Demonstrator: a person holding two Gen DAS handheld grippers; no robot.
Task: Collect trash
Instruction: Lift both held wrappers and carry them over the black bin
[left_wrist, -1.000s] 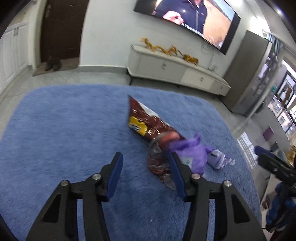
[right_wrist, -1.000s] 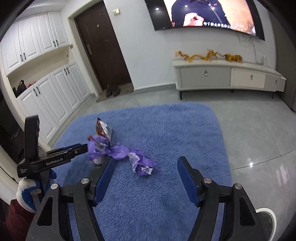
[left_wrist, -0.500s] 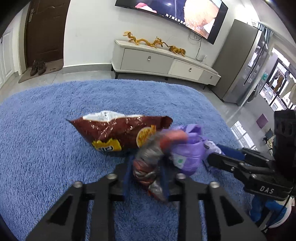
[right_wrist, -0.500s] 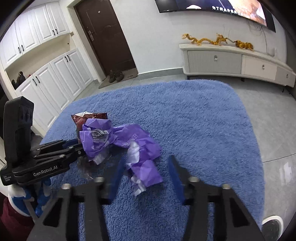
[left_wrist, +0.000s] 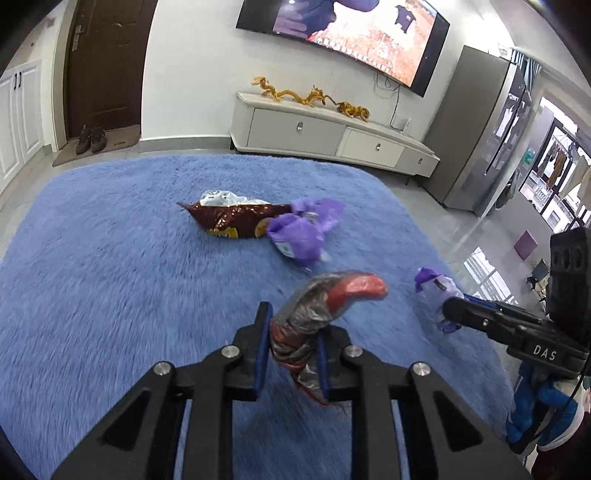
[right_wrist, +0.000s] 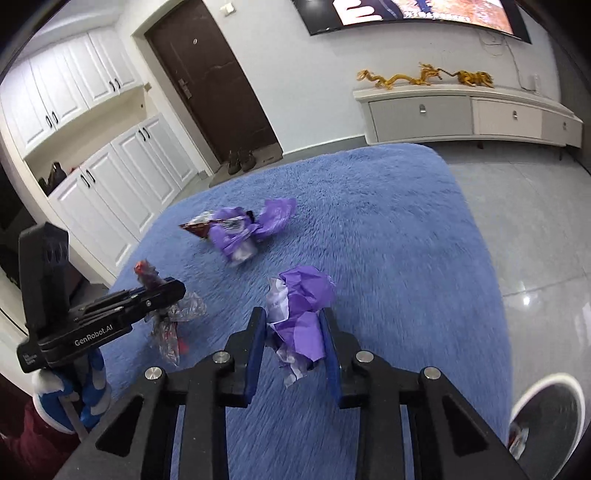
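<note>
My left gripper is shut on a crumpled red and silver wrapper and holds it above the blue rug. My right gripper is shut on a crumpled purple wrapper, also lifted; it also shows in the left wrist view. On the rug lie a dark red snack bag and a purple wrapper beside it. The same pile shows in the right wrist view.
A white TV cabinet with gold dragon figures stands along the far wall under a TV. A dark door with shoes before it and white cupboards are at the left. Grey tile floor borders the rug.
Both grippers closed on their wrappers and lifted them away from the pile. The snack bag and one purple wrapper stayed on the rug, now farther off.
</note>
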